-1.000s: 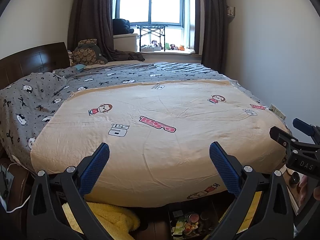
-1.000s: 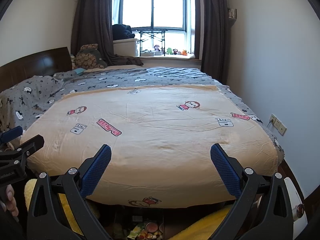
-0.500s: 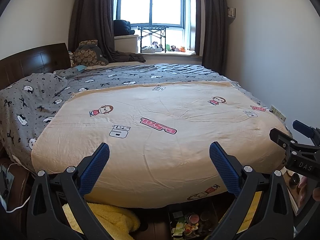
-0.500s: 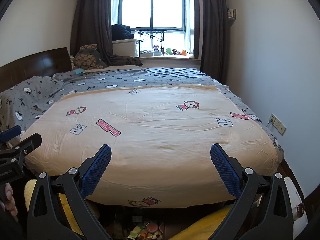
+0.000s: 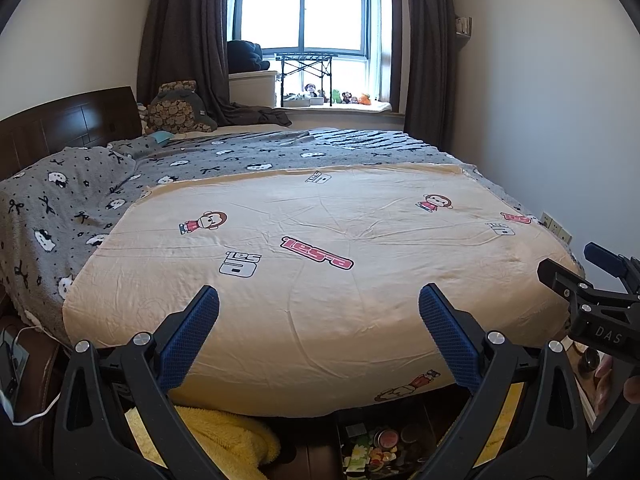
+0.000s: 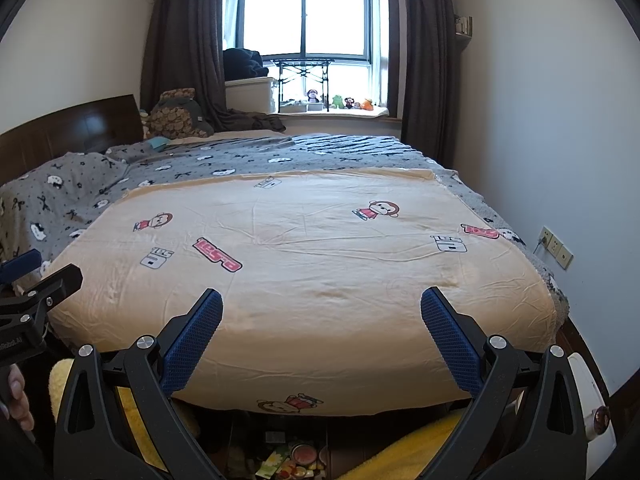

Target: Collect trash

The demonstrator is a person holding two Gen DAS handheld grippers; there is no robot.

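The trash (image 5: 376, 450) is way down at the bottom edge of both views, a little heap of colourful wrappers and round tins or lids sitting low in the dark gap at the foot of the bed, and honestly it's hard to say what each piece is since the frame cuts it off and the gripper frames crowd it. In the right wrist view the same pile (image 6: 292, 462) shows between the two arms of the tool, also chopped by the frame edge. Yellow fluffy fabric (image 5: 224, 436) lies on either side of it, partly hidden behind the black arms. The left gripper (image 5: 319, 302) has its blue-padded fingers spread wide with nothing between them, hanging above the foot of the bed. The right gripper (image 6: 322, 304) is the same deal, spread wide and empty. Each tool pokes into the other's view from the side, with a bit of a hand (image 6: 16, 398) visible at the left edge. Beyond them the beige sheet (image 5: 320, 248) with cartoon monkey prints covers the near half of the bed, and a grey patterned blanket (image 5: 80, 204) covers the far part. The window (image 5: 304, 12) is blown out bright, so the small toys (image 5: 340, 97) on the sill are just blobs.
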